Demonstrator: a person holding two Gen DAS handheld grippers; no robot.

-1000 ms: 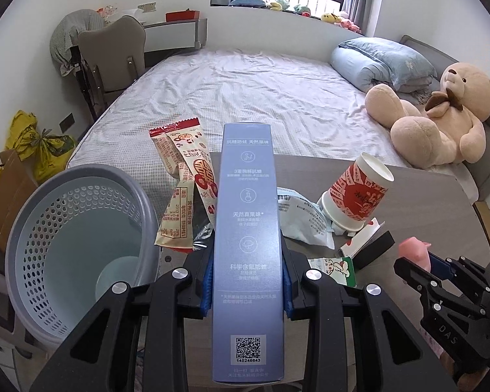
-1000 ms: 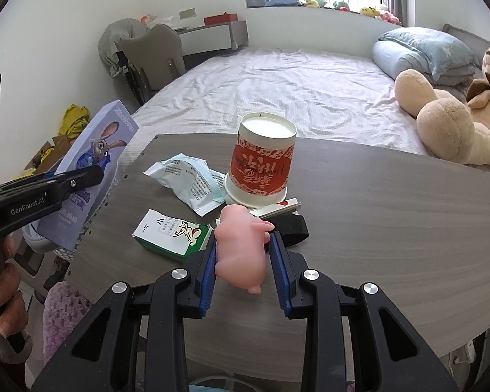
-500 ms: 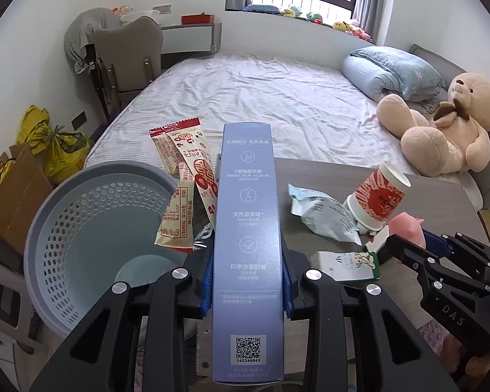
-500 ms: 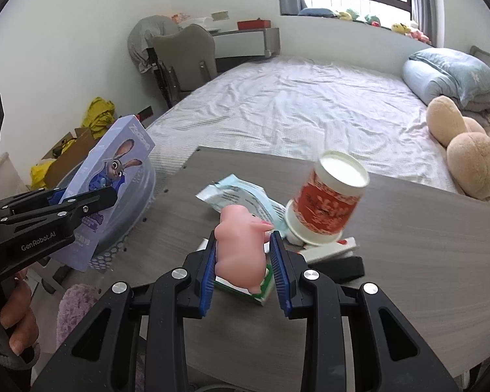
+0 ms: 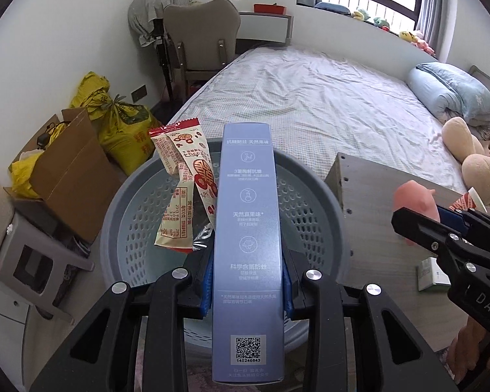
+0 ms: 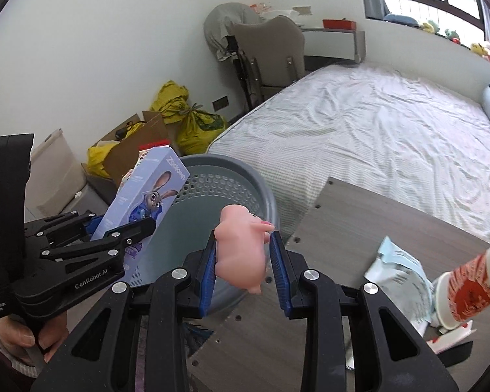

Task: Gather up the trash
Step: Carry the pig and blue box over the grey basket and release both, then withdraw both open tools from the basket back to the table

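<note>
Two claws we see clamped: left claw [image 5: 247,285] on "Zootopia" box [image 5: 247,228], right claw [image 6: 244,263] on pink pig [image 6: 241,248]; grey wood worktop [image 6: 359,228], bed [image 5: 310,98] behind.

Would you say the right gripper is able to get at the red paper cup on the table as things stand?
Probably not yet: the right gripper is shut on the pink pig toy, near the grey basket. The red paper cup lies tipped on the table, with nothing across the path.

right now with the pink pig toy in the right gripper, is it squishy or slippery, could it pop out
The pink pig toy looks like smooth, rounded rubber, so probably squishy and somewhat slippery. The right gripper pinches only its lower body between blue pads, so it might twist or squeeze out. It hangs over the grey basket, so a slip probably lands inside.
</note>
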